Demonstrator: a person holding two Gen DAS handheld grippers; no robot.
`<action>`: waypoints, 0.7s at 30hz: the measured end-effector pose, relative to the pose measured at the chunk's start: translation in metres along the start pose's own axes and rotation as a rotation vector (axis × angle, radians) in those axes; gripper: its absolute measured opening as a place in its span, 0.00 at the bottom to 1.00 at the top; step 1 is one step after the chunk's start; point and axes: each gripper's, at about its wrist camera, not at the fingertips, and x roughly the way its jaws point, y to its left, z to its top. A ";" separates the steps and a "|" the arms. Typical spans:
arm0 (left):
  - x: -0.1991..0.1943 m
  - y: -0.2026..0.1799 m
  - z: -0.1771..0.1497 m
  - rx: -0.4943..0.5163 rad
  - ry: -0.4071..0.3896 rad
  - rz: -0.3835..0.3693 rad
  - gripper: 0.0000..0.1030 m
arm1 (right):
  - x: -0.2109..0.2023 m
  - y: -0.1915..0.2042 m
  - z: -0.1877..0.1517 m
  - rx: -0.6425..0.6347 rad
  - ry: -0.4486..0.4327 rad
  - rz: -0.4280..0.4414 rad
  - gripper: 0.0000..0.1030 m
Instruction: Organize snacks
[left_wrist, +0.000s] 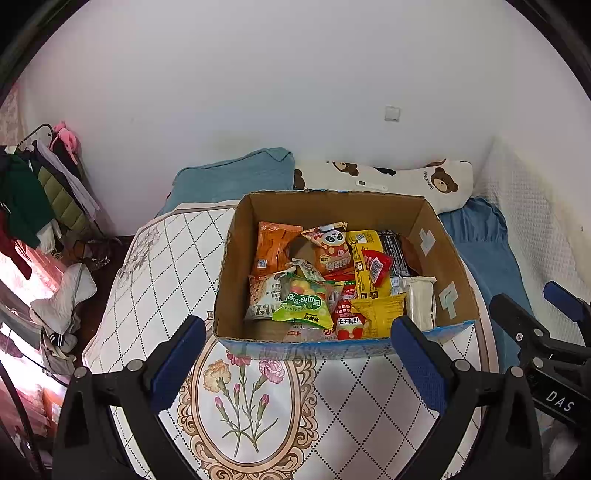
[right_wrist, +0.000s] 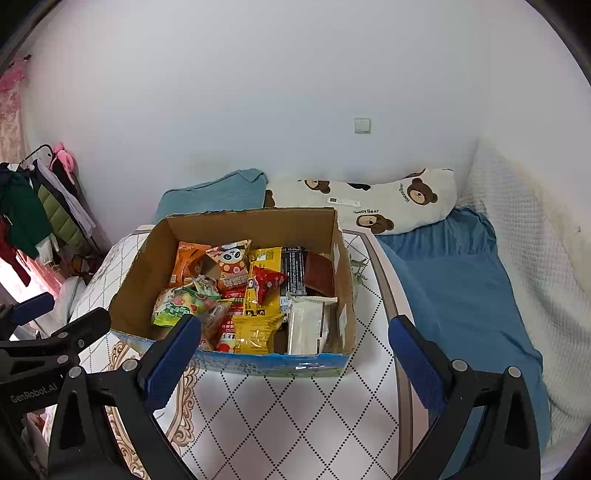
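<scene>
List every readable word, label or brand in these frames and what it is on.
"DAS": right gripper body.
"GenRobot.AI": left gripper body.
"Happy Bear": bear pillow.
Snack packets in the box: print too small or blurred to read reliably.

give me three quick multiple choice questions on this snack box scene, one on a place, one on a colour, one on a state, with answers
1. Where are the snack packets?
A. inside the cardboard box
B. on the pillow
C. on the floor

2. What colour is the small triangular packet lying on the yellow packet?
A. green
B. red
C. white

3. How do the left gripper's jaws stand?
A. shut on a packet
B. shut, empty
C. open, empty

Answers: 1 A, the packets fill the cardboard box. 2 B, the triangular packet is red. 3 C, the left gripper is spread wide, nothing between its fingers.
</scene>
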 end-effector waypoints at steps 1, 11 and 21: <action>0.001 0.000 0.000 0.000 -0.001 0.000 1.00 | 0.000 0.000 0.001 -0.002 0.000 0.001 1.00; 0.001 0.002 -0.004 -0.006 0.000 -0.001 1.00 | -0.001 0.002 0.001 -0.002 0.005 0.008 1.00; 0.003 0.003 -0.006 -0.011 0.004 -0.003 1.00 | -0.002 -0.004 0.003 -0.003 0.001 0.005 1.00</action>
